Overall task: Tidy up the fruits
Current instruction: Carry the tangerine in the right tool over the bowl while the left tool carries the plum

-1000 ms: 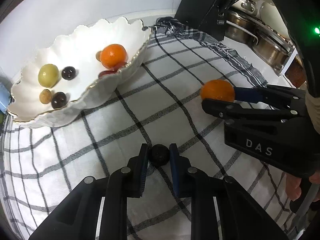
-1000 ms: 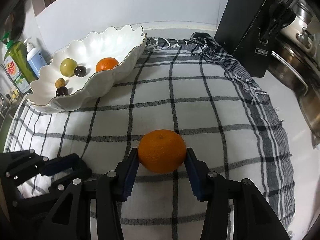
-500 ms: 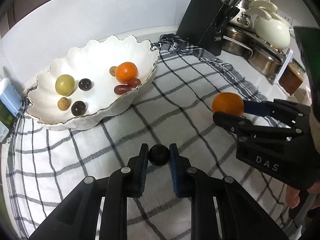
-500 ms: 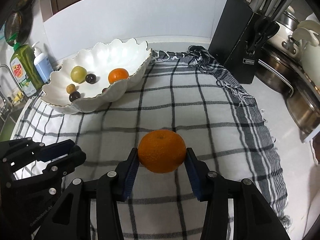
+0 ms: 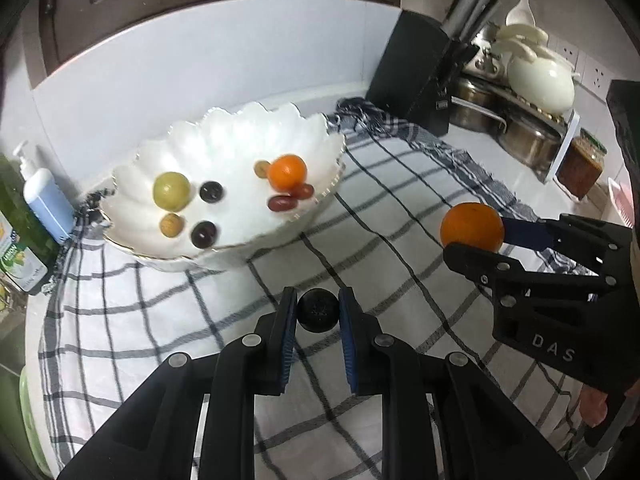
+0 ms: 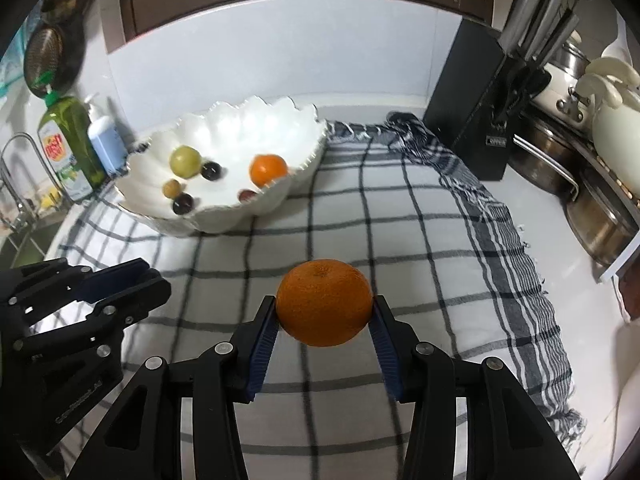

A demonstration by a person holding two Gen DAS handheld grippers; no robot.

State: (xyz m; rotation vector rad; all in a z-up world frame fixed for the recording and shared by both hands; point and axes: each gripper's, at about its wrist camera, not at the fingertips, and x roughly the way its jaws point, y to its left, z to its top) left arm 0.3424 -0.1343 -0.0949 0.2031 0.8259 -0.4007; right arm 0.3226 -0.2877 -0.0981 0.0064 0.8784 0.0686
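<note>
Right wrist view: orange [image 6: 324,303] clamped between right tool [image 6: 325,322] pads.

Checked cloth [image 6: 420,216] spread under me, white with dark lines, fringed edge bunched at the back. Black knife block [image 6: 476,108] past its far corner, upright against the wall. Right of that – steel pots [image 6: 560,156] and a cream kettle [image 5: 540,80], a jar [image 5: 580,168] with red contents beside them. On my far left – green dish soap bottle [image 6: 70,144], blue pump bottle [image 6: 105,140] just beside it, tap [image 6: 16,184] at the edge.
</note>
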